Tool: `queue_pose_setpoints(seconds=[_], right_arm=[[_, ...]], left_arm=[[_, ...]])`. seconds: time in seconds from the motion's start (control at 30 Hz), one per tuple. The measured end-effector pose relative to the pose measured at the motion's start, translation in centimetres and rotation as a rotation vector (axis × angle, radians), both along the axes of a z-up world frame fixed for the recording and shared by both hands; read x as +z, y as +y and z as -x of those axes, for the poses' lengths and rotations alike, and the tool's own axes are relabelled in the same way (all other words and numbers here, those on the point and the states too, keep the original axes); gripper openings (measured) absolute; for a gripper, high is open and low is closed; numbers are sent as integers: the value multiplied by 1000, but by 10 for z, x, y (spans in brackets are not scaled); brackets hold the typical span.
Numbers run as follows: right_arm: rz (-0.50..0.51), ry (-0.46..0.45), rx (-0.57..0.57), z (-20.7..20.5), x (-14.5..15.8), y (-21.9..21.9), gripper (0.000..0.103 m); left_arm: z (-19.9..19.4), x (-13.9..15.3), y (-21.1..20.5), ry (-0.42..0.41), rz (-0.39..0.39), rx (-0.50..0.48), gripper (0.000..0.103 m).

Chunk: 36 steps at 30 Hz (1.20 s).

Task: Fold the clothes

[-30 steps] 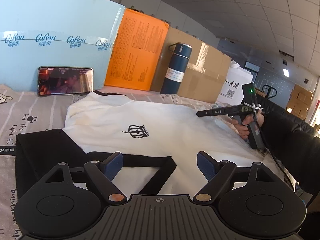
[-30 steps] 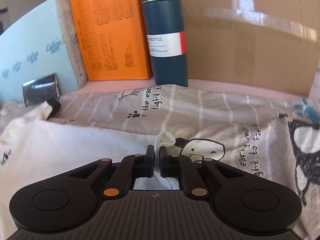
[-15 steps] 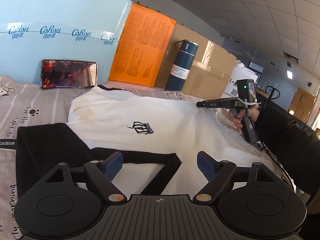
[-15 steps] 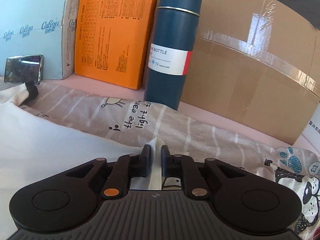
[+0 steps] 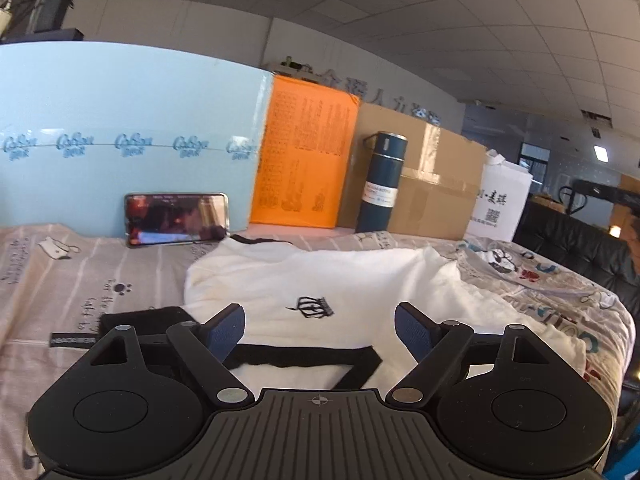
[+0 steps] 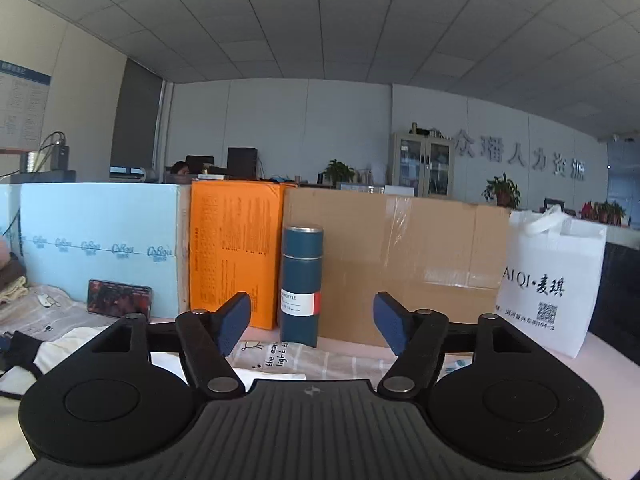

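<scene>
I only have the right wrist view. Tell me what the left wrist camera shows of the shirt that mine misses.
Observer: The white T-shirt lies spread on the printed bedsheet, with a small black crown logo facing up.
Operator: Report the left gripper.
Observer: The left gripper is open above the shirt's near part, nothing between its pads.
Operator: Give me the trim.
Observer: A black collar band forms a V just ahead of that gripper, and a black sleeve lies at the left.
</scene>
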State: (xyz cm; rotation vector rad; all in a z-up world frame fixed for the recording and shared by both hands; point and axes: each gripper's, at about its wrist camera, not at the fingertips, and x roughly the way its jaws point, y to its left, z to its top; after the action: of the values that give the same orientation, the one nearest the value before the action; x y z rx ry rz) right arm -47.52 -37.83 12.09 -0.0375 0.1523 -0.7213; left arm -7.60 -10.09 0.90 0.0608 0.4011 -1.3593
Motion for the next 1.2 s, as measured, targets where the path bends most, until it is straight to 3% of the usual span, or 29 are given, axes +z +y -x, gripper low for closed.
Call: queue_pose_setpoints(seconds=[0.1, 0.23, 0.3, 0.37, 0.4, 0.47, 0.57, 0.83, 0.9, 0.93, 0.97, 1.03, 1.1, 1.2], right_arm=[[-39, 68, 1, 20, -23, 32, 72], [-188, 161, -28, 24, -81, 45, 71], [-288, 162, -32, 25, -105, 43, 65], [-373, 138, -20, 28, -122, 40, 41], [-388, 149, -23, 27, -128, 40, 36], [-410, 179, -30, 25, -140, 41, 13], [-396, 181, -16, 31, -141, 49, 7], [-401, 235, -22, 44, -136, 68, 7], [-410, 217, -17, 46, -131, 66, 20], [-421, 182, -7, 48, -128, 65, 38], [-425, 145, -7, 50, -124, 64, 48], [-432, 72, -8, 52, -118, 60, 49], [-412, 70, -14, 45, -116, 60, 51], [-379, 86, -7, 34, -115, 62, 53]], left_arm=[[-10, 2, 22, 15, 11, 82, 84], [-22, -1, 53, 19, -13, 185, 84], [-25, -3, 65, 31, -19, 220, 84], [-27, -5, 75, 42, -21, 241, 84], [-28, -6, 78, 46, -19, 245, 84], [-28, -7, 80, 50, -15, 244, 84], [-28, -8, 80, 55, -13, 236, 84], [-25, -11, 73, 41, -27, 200, 84], [-25, -11, 77, 32, -40, 215, 84], [-27, -11, 80, 38, -43, 230, 84], [-30, -12, 85, 56, -45, 247, 84], [-34, -15, 92, 102, -48, 271, 84], [-31, -16, 101, 105, -39, 258, 84], [-13, -12, 113, 33, 1, 112, 85]])
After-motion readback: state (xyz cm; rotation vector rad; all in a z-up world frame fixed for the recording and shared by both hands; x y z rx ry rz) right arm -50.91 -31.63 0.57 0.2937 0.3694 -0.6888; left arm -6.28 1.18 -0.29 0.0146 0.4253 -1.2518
